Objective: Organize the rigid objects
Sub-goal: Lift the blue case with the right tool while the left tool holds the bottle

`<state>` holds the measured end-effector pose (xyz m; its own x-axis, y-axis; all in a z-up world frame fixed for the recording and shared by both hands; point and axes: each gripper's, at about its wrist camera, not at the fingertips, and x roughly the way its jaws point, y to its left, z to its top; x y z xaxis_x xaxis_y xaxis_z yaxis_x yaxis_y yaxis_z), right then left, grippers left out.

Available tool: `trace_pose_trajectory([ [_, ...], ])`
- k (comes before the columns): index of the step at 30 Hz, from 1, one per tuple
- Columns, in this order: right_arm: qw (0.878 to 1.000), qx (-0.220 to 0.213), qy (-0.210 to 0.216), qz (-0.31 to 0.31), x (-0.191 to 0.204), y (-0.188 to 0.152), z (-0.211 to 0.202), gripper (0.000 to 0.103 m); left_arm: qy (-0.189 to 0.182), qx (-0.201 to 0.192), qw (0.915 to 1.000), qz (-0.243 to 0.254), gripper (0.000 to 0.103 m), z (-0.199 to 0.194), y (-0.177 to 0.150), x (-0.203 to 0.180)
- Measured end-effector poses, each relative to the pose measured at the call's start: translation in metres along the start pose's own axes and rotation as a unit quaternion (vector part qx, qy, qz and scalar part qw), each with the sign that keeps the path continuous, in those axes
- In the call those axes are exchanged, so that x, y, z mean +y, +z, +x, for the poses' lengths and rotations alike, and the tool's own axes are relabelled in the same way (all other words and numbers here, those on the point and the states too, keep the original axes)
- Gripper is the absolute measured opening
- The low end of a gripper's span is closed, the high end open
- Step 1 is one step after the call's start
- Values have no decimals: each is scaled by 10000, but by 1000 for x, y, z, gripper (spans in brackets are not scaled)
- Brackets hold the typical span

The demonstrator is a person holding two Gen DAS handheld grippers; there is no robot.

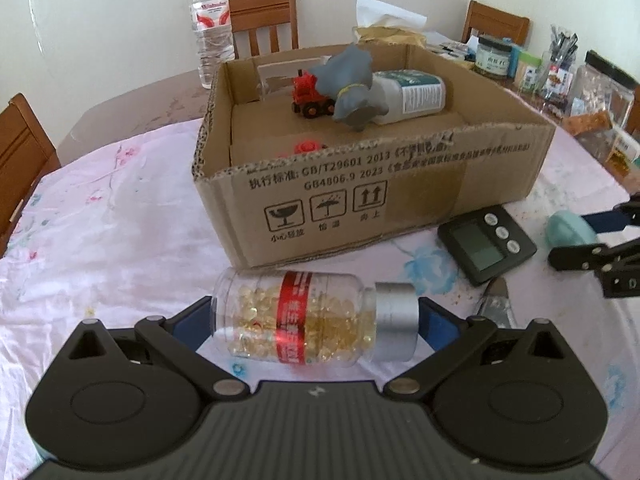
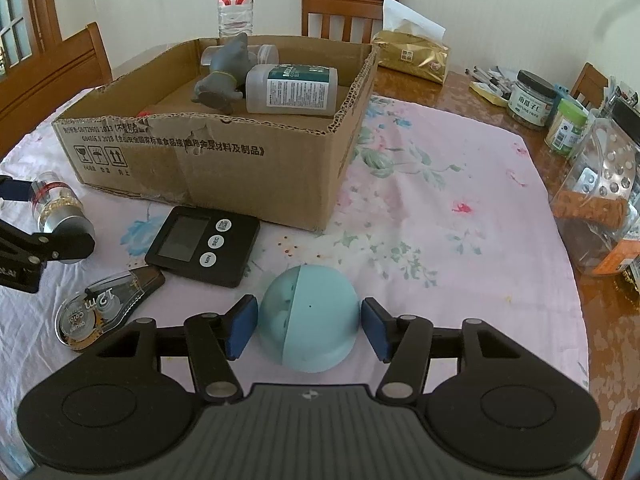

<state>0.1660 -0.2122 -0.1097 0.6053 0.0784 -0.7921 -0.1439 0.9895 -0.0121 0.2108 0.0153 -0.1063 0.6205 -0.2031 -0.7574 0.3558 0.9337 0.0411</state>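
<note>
Three timer (image 2: 204,245) buttons: STOP/START, SEC, MIN

One cardboard box (image 2: 240,160), two pill bottles (image 1: 304,320) (image 2: 292,88), one timer (image 2: 204,244)

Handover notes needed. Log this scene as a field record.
left gripper: shut on capsule bottle, pads at base and cap
right gripper: pads flank ball; contact unclear
box: holds toy train, grey toy, white bottle
loose on cloth: timer, tape
</note>
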Motion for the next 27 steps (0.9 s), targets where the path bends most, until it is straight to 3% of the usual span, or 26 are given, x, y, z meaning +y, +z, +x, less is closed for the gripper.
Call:
trace_pose_trajectory([
  [5, 10000, 59, -3, -18, 1, 2, 0, 61, -152, 61, 9998, 73, 94, 3, 5, 5],
  [13, 9998, 195, 0, -46, 0, 6, -3, 58, -265, 394, 9984, 317, 94, 0, 11, 5],
  [18, 9996, 245, 56, -163, -2, 10, -13, 56, -366, 409, 9971, 521, 94, -15, 18, 5],
  [21, 9990, 221, 120, -367, -2, 15, -22, 45, -455, 417, 9963, 605, 94, -25, 24, 6],
  [24, 9975, 276, 161, -629, -2, 18, -25, 46, -515, 395, 9954, 697, 94, -32, 26, 7],
  [27, 9977, 231, 180, -619, -4, 16, -25, 55, -548, 331, 9954, 719, 94, -36, 27, 6],
])
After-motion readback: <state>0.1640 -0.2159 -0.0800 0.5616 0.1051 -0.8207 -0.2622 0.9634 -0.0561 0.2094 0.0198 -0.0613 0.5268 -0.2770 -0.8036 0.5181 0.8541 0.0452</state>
